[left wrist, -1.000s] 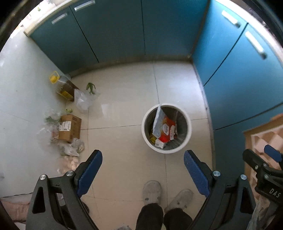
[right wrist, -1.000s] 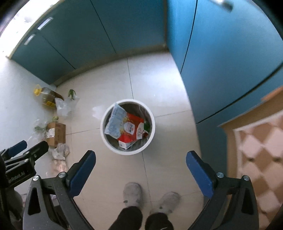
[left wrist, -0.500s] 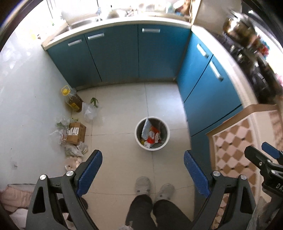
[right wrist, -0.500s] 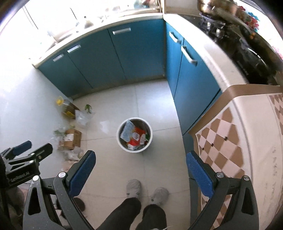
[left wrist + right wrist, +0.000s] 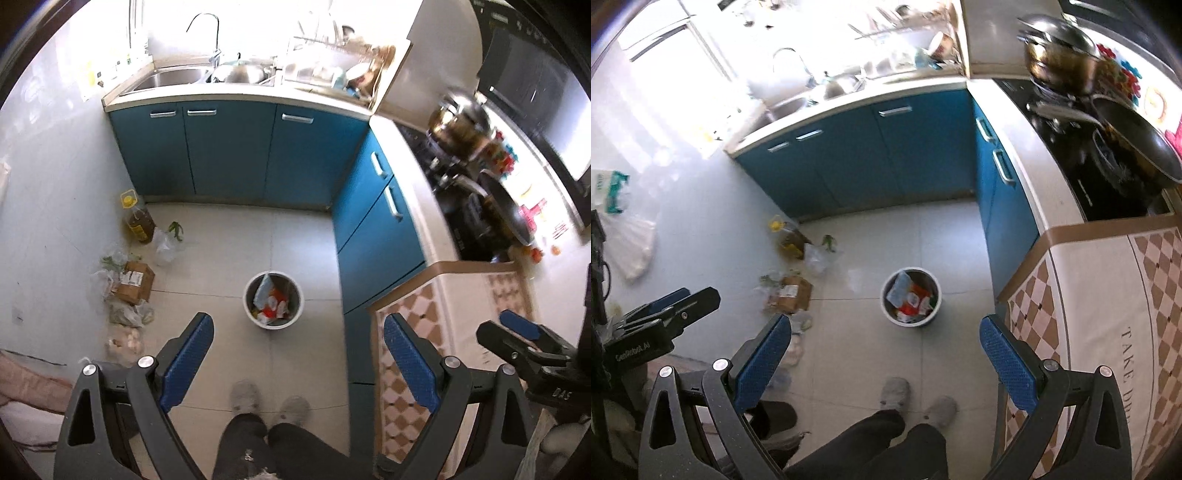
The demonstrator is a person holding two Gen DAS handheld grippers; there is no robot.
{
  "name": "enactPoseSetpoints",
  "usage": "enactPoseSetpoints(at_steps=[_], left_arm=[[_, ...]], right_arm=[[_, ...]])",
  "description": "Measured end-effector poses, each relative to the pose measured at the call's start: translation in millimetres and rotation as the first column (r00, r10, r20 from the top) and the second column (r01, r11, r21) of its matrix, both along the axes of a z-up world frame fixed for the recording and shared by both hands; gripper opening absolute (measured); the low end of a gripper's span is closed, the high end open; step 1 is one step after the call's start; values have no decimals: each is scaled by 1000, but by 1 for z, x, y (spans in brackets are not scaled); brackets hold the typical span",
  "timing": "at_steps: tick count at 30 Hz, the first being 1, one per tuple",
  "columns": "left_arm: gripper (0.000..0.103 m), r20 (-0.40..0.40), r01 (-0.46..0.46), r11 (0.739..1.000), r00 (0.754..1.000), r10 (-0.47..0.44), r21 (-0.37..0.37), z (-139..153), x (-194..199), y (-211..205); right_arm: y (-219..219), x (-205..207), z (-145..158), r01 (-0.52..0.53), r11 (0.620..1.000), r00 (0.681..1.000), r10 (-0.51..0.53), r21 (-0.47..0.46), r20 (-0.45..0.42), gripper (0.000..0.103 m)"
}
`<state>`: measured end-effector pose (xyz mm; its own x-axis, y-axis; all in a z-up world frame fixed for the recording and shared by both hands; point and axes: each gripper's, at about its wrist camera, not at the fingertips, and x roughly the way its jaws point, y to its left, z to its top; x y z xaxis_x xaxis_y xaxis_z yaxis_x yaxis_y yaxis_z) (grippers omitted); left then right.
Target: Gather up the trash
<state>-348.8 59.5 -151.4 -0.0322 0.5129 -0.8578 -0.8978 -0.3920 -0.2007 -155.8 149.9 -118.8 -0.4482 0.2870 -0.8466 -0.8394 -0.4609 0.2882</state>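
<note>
Trash, meaning crumpled red, white and pale blue wrappers (image 5: 269, 303), sits inside the round white plastic bin (image 5: 273, 322) on the pale tiled floor (image 5: 236, 236). From my left gripper (image 5: 297, 356) outward: its blue-padded fingers (image 5: 188, 356) are spread wide with nothing between them, and the bin lies well below, framed in the gap. My right gripper (image 5: 884, 356) is likewise splayed and empty (its blue pads (image 5: 1006, 363) frame the same bin (image 5: 911, 320) from a slightly different angle). Grey slippers (image 5: 269, 404) and dark trouser legs show beneath both. Further out, along the left wall, lie a brown cardboard box (image 5: 133, 281), several clear plastic bags (image 5: 123, 314) and an amber oil bottle with a yellow cap (image 5: 137, 219). Blue cabinet doors (image 5: 229, 151) wrap the corner behind the bin, a steel sink (image 5: 173, 77) above them. To the right sit a dark stovetop with pans (image 5: 1108, 147) and a brown-and-cream checked cloth (image 5: 1108, 295).
</note>
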Motion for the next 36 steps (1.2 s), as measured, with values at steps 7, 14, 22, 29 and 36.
enactPoseSetpoints(at_steps=[7, 14, 22, 29, 36], left_arm=[[94, 51, 36, 998, 998, -38, 52, 34, 7, -18], [103, 57, 62, 994, 996, -68, 93, 53, 11, -26], [103, 62, 66, 993, 995, -73, 98, 54, 10, -28], [103, 102, 35, 994, 994, -45, 101, 54, 10, -35], [103, 105, 32, 996, 994, -41, 87, 51, 11, -35]], right_arm=[[-16, 8, 39, -53, 999, 998, 53, 11, -37, 103], [-24, 8, 59, -79, 997, 994, 79, -4, -74, 103], [-28, 8, 67, -107, 994, 991, 104, -23, -86, 103], [-29, 8, 65, -128, 991, 988, 124, -40, -87, 103], [-27, 6, 63, -147, 988, 986, 142, -52, -90, 103]])
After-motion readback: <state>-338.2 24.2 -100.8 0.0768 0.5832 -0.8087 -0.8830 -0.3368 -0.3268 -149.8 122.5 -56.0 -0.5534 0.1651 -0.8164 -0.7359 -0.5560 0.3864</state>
